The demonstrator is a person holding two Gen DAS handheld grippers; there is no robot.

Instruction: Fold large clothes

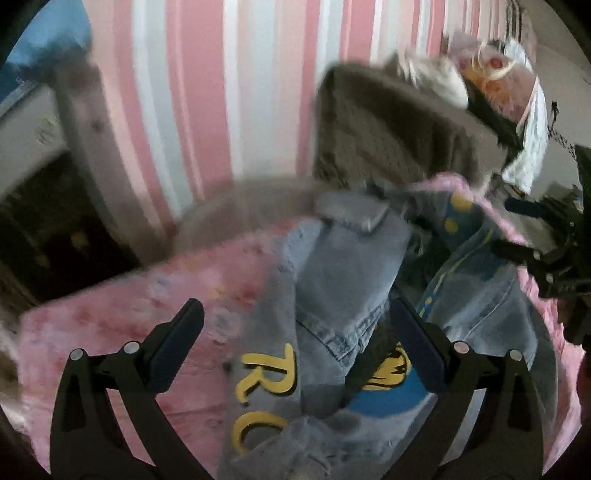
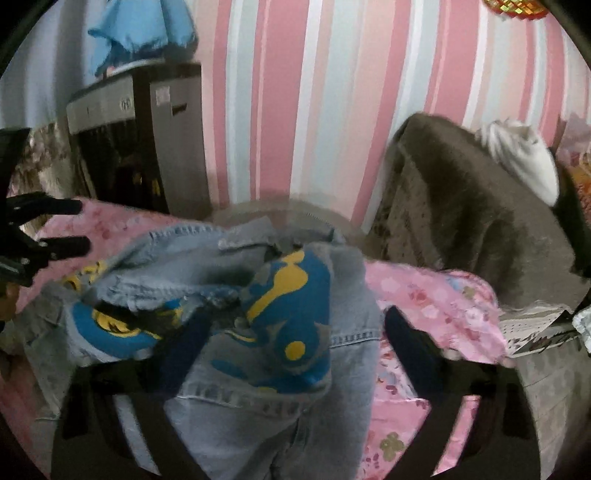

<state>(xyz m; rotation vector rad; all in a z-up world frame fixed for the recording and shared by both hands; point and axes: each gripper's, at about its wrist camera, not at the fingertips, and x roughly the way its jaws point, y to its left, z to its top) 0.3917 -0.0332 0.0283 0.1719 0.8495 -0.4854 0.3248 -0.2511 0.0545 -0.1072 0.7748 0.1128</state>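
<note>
A light blue denim jacket (image 1: pixel 332 280) with yellow letters and blue-and-yellow patches lies crumpled on a pink floral bedspread (image 1: pixel 122 314). My left gripper (image 1: pixel 295 317) is open above it, its fingers wide apart over the jacket's left part, holding nothing. In the right wrist view the jacket (image 2: pixel 258 295) is bunched up in a heap between and over the fingers of my right gripper (image 2: pixel 291 328), which stand wide apart; its left finger is mostly hidden by cloth. The left gripper shows there at the left edge (image 2: pixel 48 225).
A brown fleece blanket (image 2: pixel 461 206) is draped over a chair-like shape at the right, with a white fluffy item (image 2: pixel 524 158) on top. A dark cabinet (image 2: pixel 140 140) stands at the left against the pink striped wall (image 2: pixel 295 92). Blue cloth (image 2: pixel 140 29) lies on the cabinet.
</note>
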